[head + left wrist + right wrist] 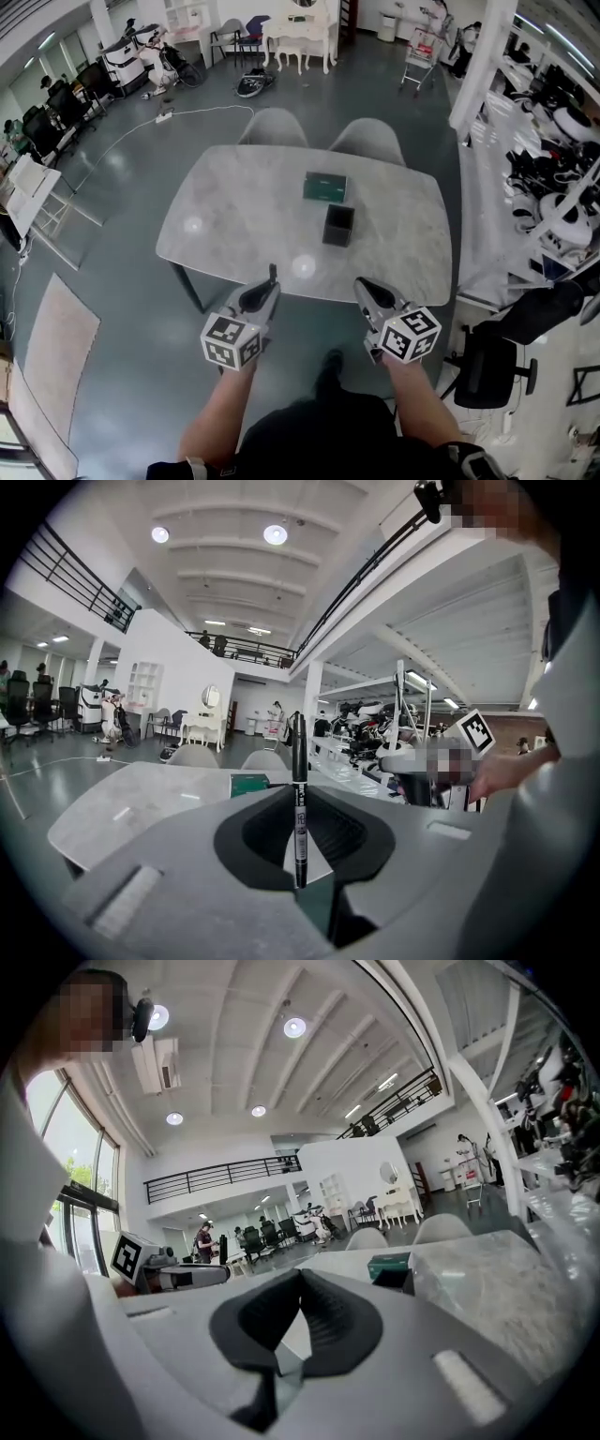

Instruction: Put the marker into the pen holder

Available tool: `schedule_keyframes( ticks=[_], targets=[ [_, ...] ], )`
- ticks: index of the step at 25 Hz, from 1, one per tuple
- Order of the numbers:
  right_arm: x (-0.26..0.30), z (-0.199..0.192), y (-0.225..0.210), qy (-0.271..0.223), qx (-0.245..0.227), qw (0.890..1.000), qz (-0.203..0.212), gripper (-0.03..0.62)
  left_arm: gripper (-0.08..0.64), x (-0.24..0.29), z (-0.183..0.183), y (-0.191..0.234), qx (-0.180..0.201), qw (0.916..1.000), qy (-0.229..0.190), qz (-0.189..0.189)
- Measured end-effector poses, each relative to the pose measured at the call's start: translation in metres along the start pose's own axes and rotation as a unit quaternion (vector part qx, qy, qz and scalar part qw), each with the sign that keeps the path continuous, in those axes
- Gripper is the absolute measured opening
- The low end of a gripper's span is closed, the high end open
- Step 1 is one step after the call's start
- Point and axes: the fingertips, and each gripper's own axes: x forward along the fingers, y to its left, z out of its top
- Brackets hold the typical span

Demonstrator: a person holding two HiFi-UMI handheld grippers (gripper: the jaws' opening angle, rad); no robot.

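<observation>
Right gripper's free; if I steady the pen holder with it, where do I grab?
Grip the pen holder by its right wall at the rim, right gripper coming from above. It stands upright, square, open-topped, so one jaw should fit inside, clear of the marker the left gripper brings.

L gripper holds marker upright, pen holder mid table.
</observation>
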Motion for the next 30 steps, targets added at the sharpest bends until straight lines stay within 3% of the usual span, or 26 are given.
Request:
schedule_keyframes(
  ticks=[11,22,30],
  targets=[
    [0.048,0.035,-0.105,-0.001,0.024,1.000,0.018,0.002,0.043,0.124,0.034,0.008,-0.003,1.0000,-0.005,-0.004],
    [0.088,0.048,-0.133,0.018,0.034,0.999,-0.026,0.002,0.043,0.179,0.049,0.045,-0.019,0.9983,-0.004,-0.055],
    [0.126,0.058,-0.136,0.016,0.022,0.998,-0.060,0.002,0.043,0.209,0.047,0.072,-0.010,0.9932,0.002,-0.116]
  ],
)
